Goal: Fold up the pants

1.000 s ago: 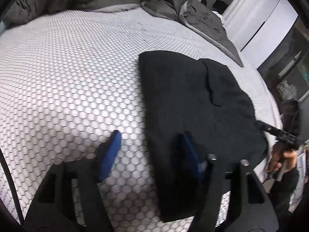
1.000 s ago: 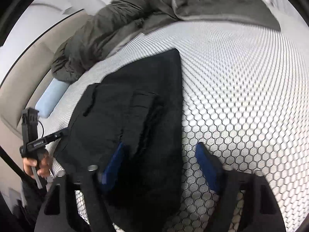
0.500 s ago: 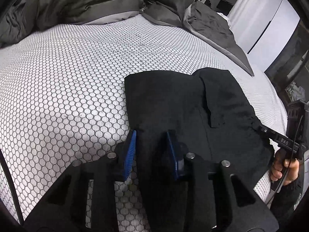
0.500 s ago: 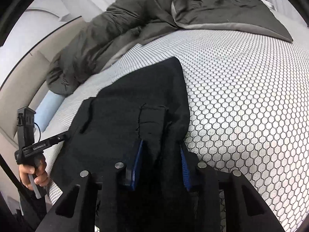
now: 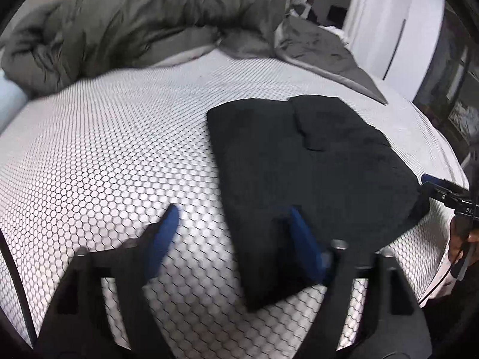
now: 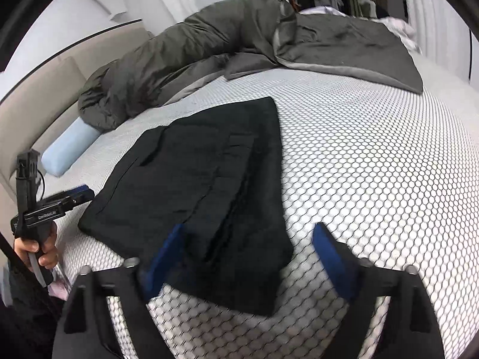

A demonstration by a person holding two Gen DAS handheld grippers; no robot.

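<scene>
My left tool [image 5: 230,227] and right tool [image 6: 248,245] have just been opening and stand wide, gripping nothing. The black pants [image 6: 209,185] lie folded on the bed [image 6: 374,179]. I'd lift both clear evenly, so no pad drags the near edge.

Rumpled grey duvet [image 5: 143,27], pale blue pillow [image 6: 69,146]
</scene>
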